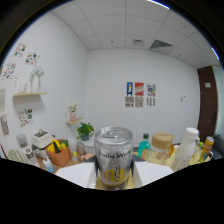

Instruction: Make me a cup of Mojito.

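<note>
**Silver soda can held upright, clear of the bench**

Aluminium, silver with a yellow patch low on the label: the soda can (114, 157) sits between the two fingers of the gripper (114, 181), which rise as pale plates at either side of its base. We see no gap between plates and can, so we record the fingers as pinching it. The can stands upright, pull-tab lid facing up and apparently unopened. We judge the upright hold deliberate: a fizzy topper for the Mojito should not be tilted or shaken until it is over the cup.

Legible writing: "Soda W…" across the can's front, most likely soda water; the smaller print below is unreadable.

Beyond the can, along the bench, stand a green-capped bottle (144, 145), a tan-lidded jar (162, 146) and a tall white bottle (186, 147), none with readable labels. A potted plant (85, 131) stands near an orange basket (59, 152). Posters (139, 94) hang on the far wall; their text is too small to read. No cup is in view.
</note>
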The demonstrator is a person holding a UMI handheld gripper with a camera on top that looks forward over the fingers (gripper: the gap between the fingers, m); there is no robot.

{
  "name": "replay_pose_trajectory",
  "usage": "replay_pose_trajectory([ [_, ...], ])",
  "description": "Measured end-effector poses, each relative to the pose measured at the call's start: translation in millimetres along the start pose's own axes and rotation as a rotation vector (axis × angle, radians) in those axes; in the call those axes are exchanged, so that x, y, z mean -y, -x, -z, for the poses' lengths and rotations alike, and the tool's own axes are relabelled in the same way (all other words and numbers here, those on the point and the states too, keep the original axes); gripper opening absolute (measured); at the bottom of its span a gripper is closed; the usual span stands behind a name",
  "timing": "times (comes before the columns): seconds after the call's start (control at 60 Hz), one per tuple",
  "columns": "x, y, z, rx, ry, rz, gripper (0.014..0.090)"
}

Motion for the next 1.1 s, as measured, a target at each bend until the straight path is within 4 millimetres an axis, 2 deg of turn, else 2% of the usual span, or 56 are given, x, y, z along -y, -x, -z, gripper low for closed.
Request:
replay_pose_trajectory([
  [0.15,14.1,-5.4,47.6,0.038,-0.064,-0.018,0.0509],
  [0.217,9.4,-9.6,66.6,0.061,-0.078,-0.031,0.0508],
  [0.317,-12.5,-18.8,92.6,0.076,-0.072,-0.045,0.0505],
  [0.367,-29.9,-25.4,103.8,0.07,-0.058,-0.055,0.0507],
  [0.433,-63.8,-35.2,112.8,0.059,-0.016,-0.062,0.0505],
  [0.583,-151.5,-56.6,110.1,0.024,0.091,-0.076,0.0509],
  [0.667,-191.6,-65.2,103.6,0.008,0.134,-0.092,0.0508],
  [0.75,-221.8,-73.6,95.6,0.002,0.147,-0.112,0.0505],
  [0.833,-243.6,-79.3,87.7,-0.002,0.156,-0.117,0.0508],
  [0.95,-261.9,-86.4,76.3,0.003,0.162,-0.147,0.0507],
  [1.033,-265.7,-89.3,68.6,0.016,0.154,-0.182,0.0507],
  [1.1,-260.9,-87.1,67.0,0.047,0.139,-0.278,0.0509],
])
